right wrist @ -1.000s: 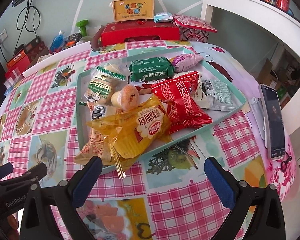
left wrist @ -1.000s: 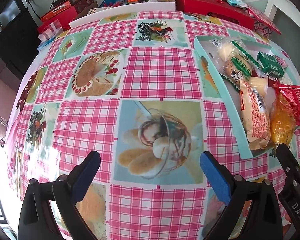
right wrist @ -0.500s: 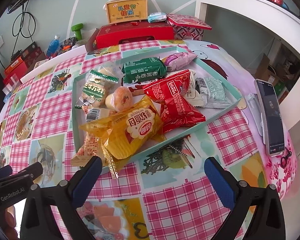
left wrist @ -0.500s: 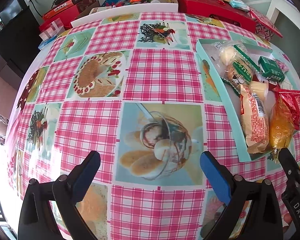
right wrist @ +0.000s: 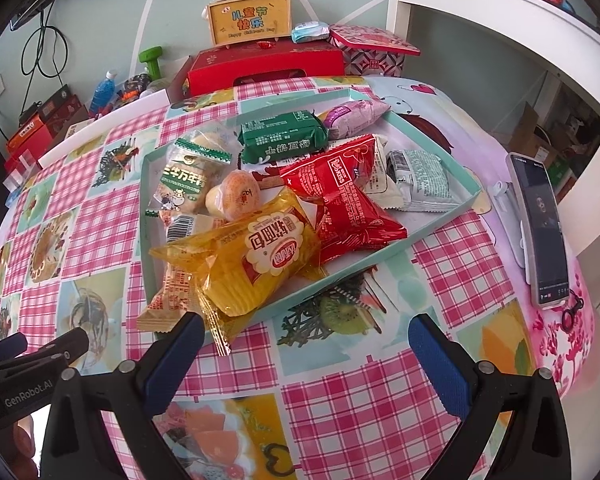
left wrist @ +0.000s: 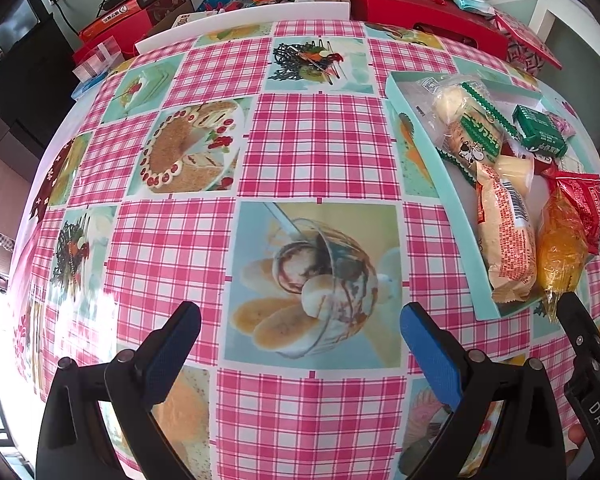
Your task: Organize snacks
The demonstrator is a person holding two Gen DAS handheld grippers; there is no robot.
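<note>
Both views edged forward | left claw (left wrist: pixel 300 338) released | right claw (right wrist: pixel 304 346) released | tray (right wrist: pixel 440 224) snack-filled

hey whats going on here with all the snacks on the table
A person holds a two-finger gripper in each hand over a table with a pink checked cloth. Wrapped snacks are piled in a shallow teal tray: a yellow bread packet hanging over the near rim, a red packet, a green one and others. The right gripper is open, empty and close to the yellow packet. The left gripper is open over bare cloth. Nothing has been picked up yet.
</note>
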